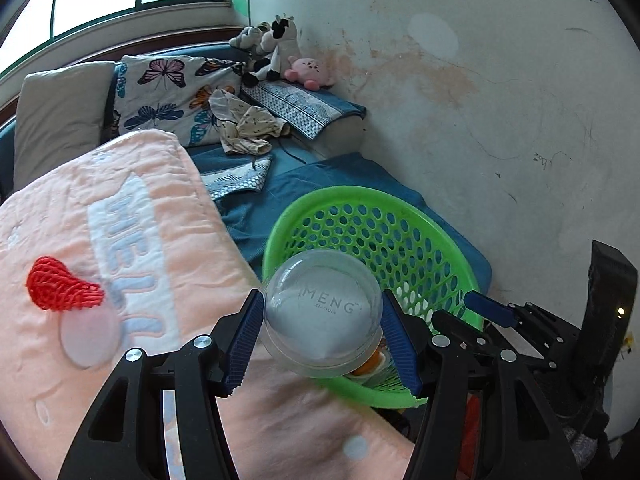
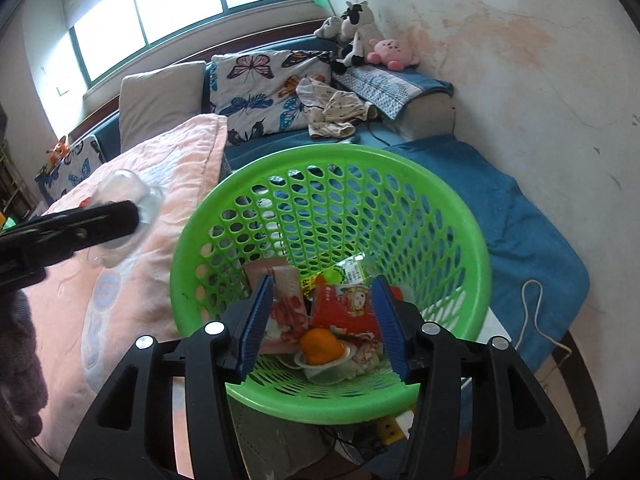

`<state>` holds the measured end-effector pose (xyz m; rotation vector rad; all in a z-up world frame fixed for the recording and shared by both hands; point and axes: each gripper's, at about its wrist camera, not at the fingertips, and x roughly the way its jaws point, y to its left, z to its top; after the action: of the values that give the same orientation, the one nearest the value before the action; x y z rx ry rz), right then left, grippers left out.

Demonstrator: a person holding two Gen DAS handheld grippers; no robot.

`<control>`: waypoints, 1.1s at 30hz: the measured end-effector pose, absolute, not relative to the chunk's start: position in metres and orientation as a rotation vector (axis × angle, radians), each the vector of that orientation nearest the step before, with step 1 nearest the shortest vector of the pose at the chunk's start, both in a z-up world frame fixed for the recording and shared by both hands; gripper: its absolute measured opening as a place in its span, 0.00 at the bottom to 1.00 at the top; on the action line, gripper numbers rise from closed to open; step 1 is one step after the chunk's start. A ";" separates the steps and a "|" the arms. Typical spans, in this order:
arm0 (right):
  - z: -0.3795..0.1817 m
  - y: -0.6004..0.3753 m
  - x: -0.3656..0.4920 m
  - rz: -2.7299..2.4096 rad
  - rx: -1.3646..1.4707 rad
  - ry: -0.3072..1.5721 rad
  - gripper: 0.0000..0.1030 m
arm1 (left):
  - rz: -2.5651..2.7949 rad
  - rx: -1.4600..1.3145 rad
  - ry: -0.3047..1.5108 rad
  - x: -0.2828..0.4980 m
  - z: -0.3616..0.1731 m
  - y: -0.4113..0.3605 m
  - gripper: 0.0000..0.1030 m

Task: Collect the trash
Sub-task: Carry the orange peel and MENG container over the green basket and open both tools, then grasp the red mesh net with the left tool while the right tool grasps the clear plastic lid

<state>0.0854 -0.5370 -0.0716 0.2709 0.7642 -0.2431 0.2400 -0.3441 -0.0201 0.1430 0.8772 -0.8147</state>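
Observation:
My left gripper is shut on a clear plastic dome cup printed MENG, held beside the near rim of the green mesh basket. On the pink blanket lie a red foam net and a translucent round lid. In the right wrist view my right gripper hangs open over the basket with nothing between its pads. Under it lie pink packets, a red packet, an orange in a clear cup and a green-labelled wrapper. The left gripper and its cup show at the left.
The basket stands at the edge of a bed with a pink blanket and blue sheet. Pillows, crumpled clothes and plush toys lie at the head. A stained wall runs along the right. A white cord trails off the sheet.

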 end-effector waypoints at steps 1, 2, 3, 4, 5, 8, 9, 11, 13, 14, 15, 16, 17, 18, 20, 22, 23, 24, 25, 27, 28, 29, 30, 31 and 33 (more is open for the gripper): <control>-0.071 -0.538 0.084 -0.244 0.275 0.762 0.56 | -0.816 0.146 0.880 0.240 -0.021 -0.347 0.56; -0.071 -0.539 0.083 -0.245 0.278 0.761 0.56 | -0.818 0.151 0.885 0.240 -0.023 -0.351 0.56; -0.071 -0.541 0.082 -0.247 0.279 0.759 0.57 | -0.819 0.153 0.888 0.239 -0.025 -0.354 0.56; -0.070 -0.542 0.080 -0.249 0.280 0.757 0.57 | -0.820 0.156 0.893 0.239 -0.027 -0.357 0.56; -0.070 -0.543 0.078 -0.249 0.280 0.756 0.57 | -0.819 0.157 0.897 0.239 -0.028 -0.359 0.56; -0.069 -0.545 0.075 -0.251 0.282 0.751 0.58 | -0.818 0.160 0.912 0.239 -0.032 -0.362 0.59; -0.069 -0.544 0.075 -0.251 0.284 0.750 0.58 | -0.823 0.157 0.910 0.238 -0.032 -0.363 0.61; -0.068 -0.545 0.073 -0.249 0.287 0.748 0.58 | -0.826 0.150 0.902 0.238 -0.032 -0.364 0.68; -0.067 -0.543 0.073 -0.249 0.287 0.747 0.59 | -0.833 0.145 0.895 0.236 -0.030 -0.361 0.69; -0.067 -0.542 0.074 -0.247 0.289 0.746 0.59 | -0.835 0.145 0.893 0.236 -0.029 -0.360 0.69; -0.067 -0.542 0.073 -0.242 0.291 0.745 0.59 | -0.829 0.147 0.887 0.235 -0.027 -0.357 0.69; -0.066 -0.540 0.073 -0.237 0.290 0.744 0.60 | -0.822 0.150 0.882 0.235 -0.026 -0.354 0.69; -0.065 -0.538 0.073 -0.234 0.287 0.741 0.61 | -0.814 0.150 0.874 0.235 -0.024 -0.348 0.69; -0.064 -0.536 0.073 -0.231 0.286 0.738 0.62 | -0.803 0.150 0.868 0.235 -0.023 -0.344 0.69; -0.062 -0.530 0.075 -0.214 0.277 0.731 0.63 | -0.766 0.150 0.859 0.239 -0.019 -0.330 0.69; -0.059 -0.523 0.079 -0.199 0.264 0.728 0.63 | -0.717 0.146 0.852 0.245 -0.015 -0.315 0.69; -0.057 -0.519 0.081 -0.189 0.259 0.726 0.64 | -0.694 0.143 0.847 0.248 -0.014 -0.308 0.69; -0.056 -0.515 0.082 -0.181 0.256 0.725 0.64 | -0.671 0.139 0.842 0.252 -0.012 -0.301 0.69; -0.054 -0.511 0.085 -0.168 0.252 0.723 0.65 | -0.637 0.137 0.839 0.257 -0.010 -0.292 0.69; -0.052 -0.503 0.090 -0.153 0.245 0.723 0.66 | -0.580 0.133 0.831 0.266 -0.007 -0.277 0.69; -0.050 -0.498 0.094 -0.138 0.239 0.722 0.66 | -0.543 0.133 0.824 0.272 -0.005 -0.268 0.69; -0.049 -0.494 0.096 -0.129 0.235 0.722 0.66 | -0.510 0.132 0.820 0.278 -0.004 -0.260 0.69; -0.047 -0.491 0.099 -0.119 0.231 0.722 0.67 | -0.485 0.128 0.816 0.283 -0.003 -0.253 0.69; -0.046 -0.486 0.103 -0.105 0.226 0.721 0.67 | -0.452 0.122 0.815 0.290 -0.003 -0.245 0.69; -0.044 -0.478 0.110 -0.084 0.214 0.722 0.68 | -0.398 0.099 0.820 0.304 -0.002 -0.230 0.70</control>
<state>0.1104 -0.4776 -0.0441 0.2141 0.7217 -0.0840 0.3037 -0.2296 -0.0020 0.0993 0.8203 -0.3982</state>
